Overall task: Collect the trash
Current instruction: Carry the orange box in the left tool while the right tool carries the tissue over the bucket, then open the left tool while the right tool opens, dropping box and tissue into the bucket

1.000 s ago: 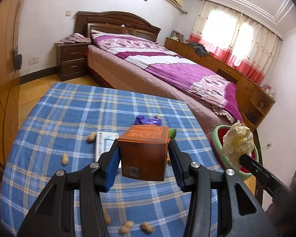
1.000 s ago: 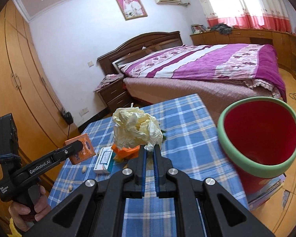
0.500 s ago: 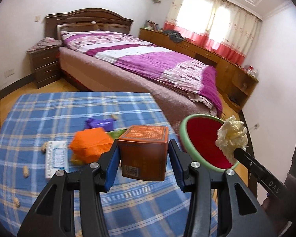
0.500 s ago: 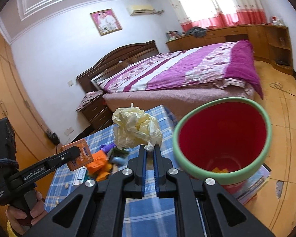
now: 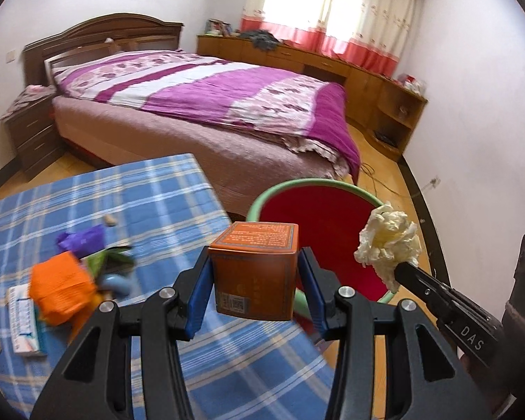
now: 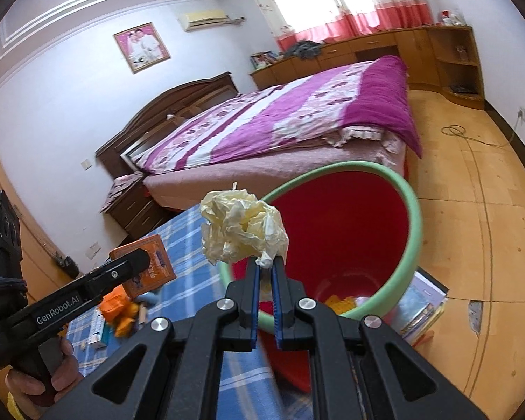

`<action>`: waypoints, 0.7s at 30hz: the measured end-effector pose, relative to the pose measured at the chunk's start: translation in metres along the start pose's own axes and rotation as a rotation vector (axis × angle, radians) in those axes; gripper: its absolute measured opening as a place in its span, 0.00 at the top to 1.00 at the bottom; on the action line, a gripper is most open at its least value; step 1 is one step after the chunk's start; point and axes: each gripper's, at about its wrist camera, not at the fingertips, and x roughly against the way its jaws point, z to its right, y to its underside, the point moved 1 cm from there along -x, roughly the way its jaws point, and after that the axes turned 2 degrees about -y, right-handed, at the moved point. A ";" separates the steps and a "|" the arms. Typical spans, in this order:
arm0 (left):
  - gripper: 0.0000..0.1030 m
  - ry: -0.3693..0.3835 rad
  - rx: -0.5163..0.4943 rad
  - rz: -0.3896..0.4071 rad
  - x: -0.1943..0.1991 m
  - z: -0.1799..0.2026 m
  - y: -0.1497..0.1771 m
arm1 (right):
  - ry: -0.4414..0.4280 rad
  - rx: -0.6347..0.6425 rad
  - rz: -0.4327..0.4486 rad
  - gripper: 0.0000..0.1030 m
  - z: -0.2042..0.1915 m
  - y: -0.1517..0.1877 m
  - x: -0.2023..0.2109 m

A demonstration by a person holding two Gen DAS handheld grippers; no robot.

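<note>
A table under a blue plaid cloth (image 5: 150, 189) fills the left wrist view from nine to six o'clock; its far edge runs toward one o'clock and its right edge drops off just short of a red bin with a green rim (image 5: 308, 183). Behind, at twelve o'clock, a bed with a purple quilt (image 5: 206, 94) stands on a yellowish wooden floor (image 6: 472, 217), with a wooden cabinet run (image 5: 332, 63) under curtained windows at one o'clock. Open floor lies to the right of the bin, at three o'clock in the right wrist view.

The left gripper (image 5: 253, 276) stands about half open, its blue pads clamped on an orange box (image 5: 253, 273) held in the air in front of the bin's near rim. The right gripper (image 6: 264, 269) is nearly closed, pinching a crumpled yellowish paper wad (image 6: 241, 231) over the bin's left rim. Some yellow scraps lie at the bin's bottom.

On the cloth at eight o'clock sit an orange wrapper (image 5: 61, 287), a purple wrapper (image 5: 82, 238), a white flat packet (image 5: 22, 318) and a peanut (image 5: 109, 219).
</note>
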 end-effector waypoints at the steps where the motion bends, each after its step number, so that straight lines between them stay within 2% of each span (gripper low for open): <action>1: 0.53 0.006 -0.006 -0.006 -0.007 0.005 -0.001 | 0.005 -0.004 0.000 0.92 0.003 0.000 -0.001; 15: 0.53 0.053 -0.069 -0.067 -0.063 0.039 -0.002 | 0.065 -0.100 -0.051 0.89 0.057 -0.002 -0.036; 21: 0.47 0.041 -0.079 -0.077 -0.068 0.043 0.001 | 0.076 -0.110 -0.055 0.85 0.062 0.000 -0.039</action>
